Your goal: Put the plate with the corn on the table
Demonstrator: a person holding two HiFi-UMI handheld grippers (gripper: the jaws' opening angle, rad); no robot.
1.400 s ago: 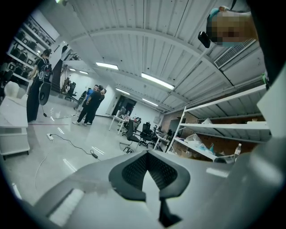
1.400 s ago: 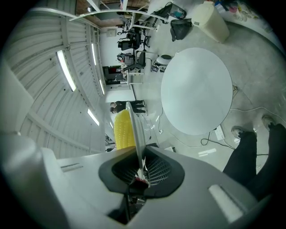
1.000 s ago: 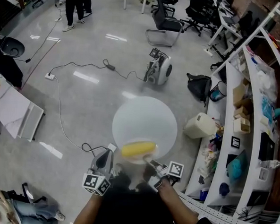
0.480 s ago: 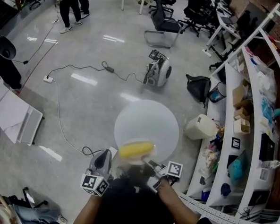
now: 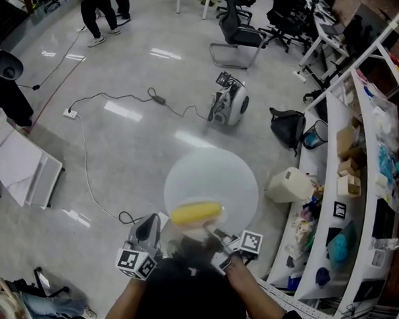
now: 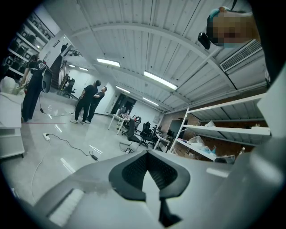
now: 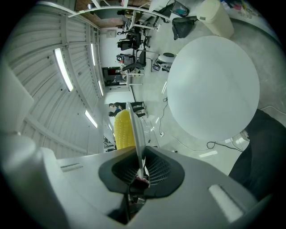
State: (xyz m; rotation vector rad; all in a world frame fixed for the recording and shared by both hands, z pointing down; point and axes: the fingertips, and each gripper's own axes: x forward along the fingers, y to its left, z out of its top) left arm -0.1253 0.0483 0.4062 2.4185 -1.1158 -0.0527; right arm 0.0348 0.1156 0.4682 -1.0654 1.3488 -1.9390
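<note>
Office floor with cables surrounds the round white table [image 5: 215,180]; the plate [image 7: 137,134] with corn [image 5: 196,214] is clamped at its near rim by the right gripper [image 5: 214,232], the left gripper [image 5: 152,224] is carried alongside with jaws together on nothing, and the plate is best held level and lowered onto the table's middle.

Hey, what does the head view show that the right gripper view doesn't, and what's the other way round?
Only the head view shows the left tool and the person's forearms. Only the right gripper view shows the jaws of the right tool clamped on the rim of the plate, seen edge-on, plus the ceiling lights. Both show the right tool, the plate, the corn lying on it, and the round white table just ahead.
</note>
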